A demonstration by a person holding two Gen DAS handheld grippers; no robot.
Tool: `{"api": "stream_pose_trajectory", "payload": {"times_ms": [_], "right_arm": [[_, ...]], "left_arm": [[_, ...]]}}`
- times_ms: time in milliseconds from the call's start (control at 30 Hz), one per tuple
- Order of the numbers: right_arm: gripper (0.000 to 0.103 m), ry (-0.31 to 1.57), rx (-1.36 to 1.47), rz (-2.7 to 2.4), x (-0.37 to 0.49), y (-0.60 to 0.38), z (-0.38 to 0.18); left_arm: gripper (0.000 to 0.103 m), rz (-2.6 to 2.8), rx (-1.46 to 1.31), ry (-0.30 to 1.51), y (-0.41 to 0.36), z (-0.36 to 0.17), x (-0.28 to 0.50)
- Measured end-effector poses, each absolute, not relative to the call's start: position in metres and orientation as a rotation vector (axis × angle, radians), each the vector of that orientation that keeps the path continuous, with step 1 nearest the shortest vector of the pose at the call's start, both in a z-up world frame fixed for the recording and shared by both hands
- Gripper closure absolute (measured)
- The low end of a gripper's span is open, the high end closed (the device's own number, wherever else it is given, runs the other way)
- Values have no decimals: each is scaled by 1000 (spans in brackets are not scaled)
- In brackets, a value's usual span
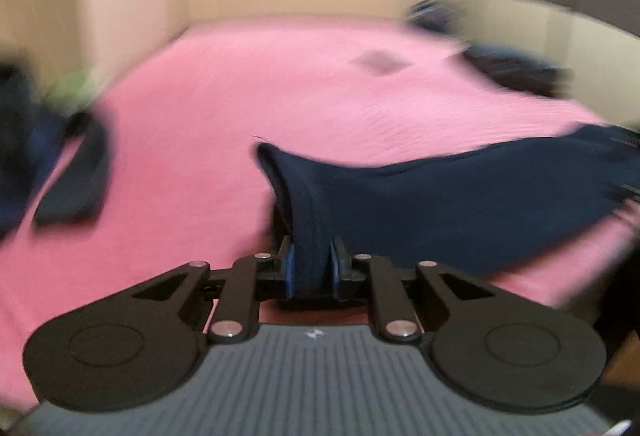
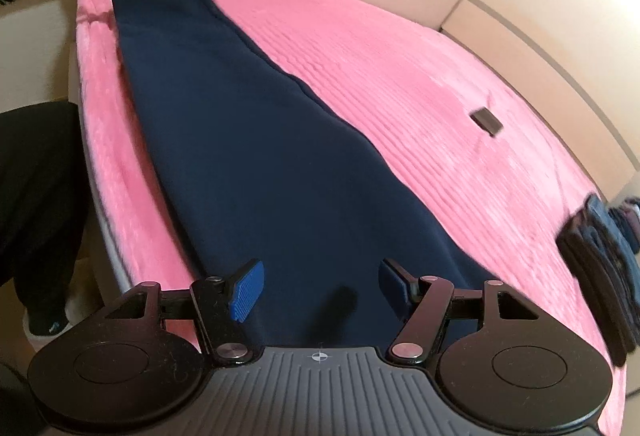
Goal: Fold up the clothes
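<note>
One navy garment [image 2: 248, 139] on one pink bed [image 2: 400, 67]; left tongs [image 1: 313, 268] clamping it, right tongs [image 2: 320, 288] wide.

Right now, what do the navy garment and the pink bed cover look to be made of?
Navy garment: looks like thick matte knit, perhaps fleece or sweatshirt jersey; its cuff, held in the left gripper, seems ribbed, though blurred. Pink bed cover: plush, soft pile with fine ridged lines, likely fleece or chenille.
</note>
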State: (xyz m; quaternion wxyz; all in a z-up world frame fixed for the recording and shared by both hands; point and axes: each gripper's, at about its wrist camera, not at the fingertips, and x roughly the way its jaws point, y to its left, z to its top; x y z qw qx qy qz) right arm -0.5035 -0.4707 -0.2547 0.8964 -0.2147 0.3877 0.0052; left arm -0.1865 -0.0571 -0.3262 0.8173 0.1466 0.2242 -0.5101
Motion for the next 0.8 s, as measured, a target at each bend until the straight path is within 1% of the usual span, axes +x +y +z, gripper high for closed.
{"api": "stream_pose_trajectory", "payload": {"times_ms": [267,333,400,467,500,533,600,700,800], "right_arm": [[37,776,-446,66,-463,-461,-263],[37,774,-447,67,-460,-460,-263],[37,775,-447,64,-458,-459,-263],[37,778,-446,55,-460,-459,-262],[37,780,-446,51,-461,-459,-262],[37,781,-445,46,-462,-459,-262],[37,788,-437,35,-466,-458,-263],[37,791,-382,16,-471,-461,-264],[37,794,-316,-3,-472,-467,-263]], "left_arm": [[91,-1212,477,438,-61,-321,-218],[91,-1216,457,426,-65,-318,-212],[91,-1170,443,468,-73,-323,-192],[87,-1093,444,538,-82,-332,-168],[83,-1030,456,591,-86,-339,-155],[74,-966,466,643,-90,-346,-142],[64,-894,451,689,-90,-353,-127],[66,-872,412,653,-84,-346,-129],[66,-879,423,617,-81,-341,-138]]}}
